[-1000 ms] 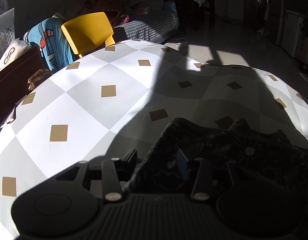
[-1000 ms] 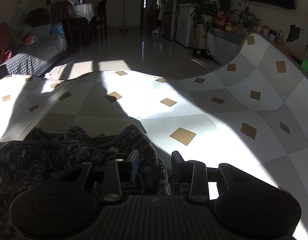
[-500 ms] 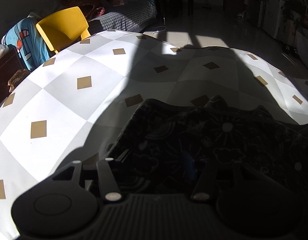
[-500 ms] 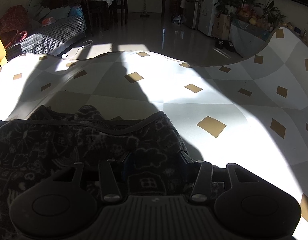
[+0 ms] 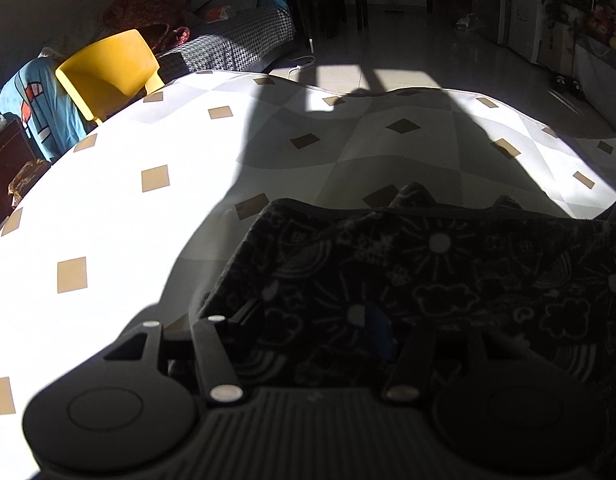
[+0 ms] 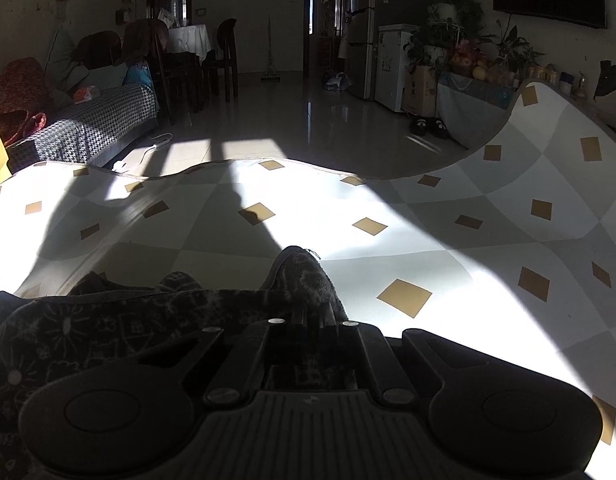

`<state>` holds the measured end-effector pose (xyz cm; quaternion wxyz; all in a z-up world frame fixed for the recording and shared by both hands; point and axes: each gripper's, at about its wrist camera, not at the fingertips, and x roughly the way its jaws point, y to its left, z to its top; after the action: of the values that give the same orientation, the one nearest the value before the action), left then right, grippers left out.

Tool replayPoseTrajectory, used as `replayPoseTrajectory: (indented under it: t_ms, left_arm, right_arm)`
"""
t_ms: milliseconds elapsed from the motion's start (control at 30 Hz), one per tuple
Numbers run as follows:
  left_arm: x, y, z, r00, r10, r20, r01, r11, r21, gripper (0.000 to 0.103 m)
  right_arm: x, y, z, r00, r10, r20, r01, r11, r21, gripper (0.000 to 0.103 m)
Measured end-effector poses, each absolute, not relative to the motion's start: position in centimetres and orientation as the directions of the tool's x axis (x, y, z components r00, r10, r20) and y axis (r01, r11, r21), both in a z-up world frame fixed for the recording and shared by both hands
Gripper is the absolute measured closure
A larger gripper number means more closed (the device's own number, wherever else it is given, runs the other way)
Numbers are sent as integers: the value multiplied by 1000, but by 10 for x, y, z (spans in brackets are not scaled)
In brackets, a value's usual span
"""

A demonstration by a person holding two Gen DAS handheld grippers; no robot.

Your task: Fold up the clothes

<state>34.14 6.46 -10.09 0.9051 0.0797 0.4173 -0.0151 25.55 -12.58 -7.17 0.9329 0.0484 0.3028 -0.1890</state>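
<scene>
A dark garment (image 5: 448, 272) with white doodle prints lies on a table with a white and grey diamond-pattern cloth (image 5: 107, 208). In the left wrist view my left gripper (image 5: 320, 320) stands wide open, its fingers astride the garment's near left corner, partly hidden by the cloth. In the right wrist view the garment (image 6: 107, 320) spreads to the left, and my right gripper (image 6: 312, 316) is shut on a bunched fold of its right edge, which sticks up past the fingertips.
A yellow chair (image 5: 107, 68) stands at the table's far left edge, beside a blue printed cloth (image 5: 35, 104). A checked sofa (image 6: 87, 124) lies beyond the table. The tablecloth (image 6: 548, 184) curls up at the far right. A tiled floor lies behind.
Both grippers have moved forward over the garment. The right gripper has closed on the garment's right edge and lifted a bunch of it. The left gripper has stayed open.
</scene>
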Motion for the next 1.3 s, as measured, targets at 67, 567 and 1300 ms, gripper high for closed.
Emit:
replayPoseTrajectory:
  t_ms: [67, 567, 1300]
  left_arm:
    - [341, 63, -99, 659, 41, -751, 96, 986, 138, 46]
    - [334, 46, -106, 661, 27, -750, 164, 970, 179, 34]
    - [335, 44, -106, 631, 5, -776, 162, 977, 138, 25]
  right_arm:
    - [254, -126, -69, 737, -365, -569, 416, 908, -45, 98]
    - [252, -121, -67, 728, -397, -559, 398, 909, -127, 72]
    - [282, -72, -111, 674, -41, -738, 89, 996, 27, 72]
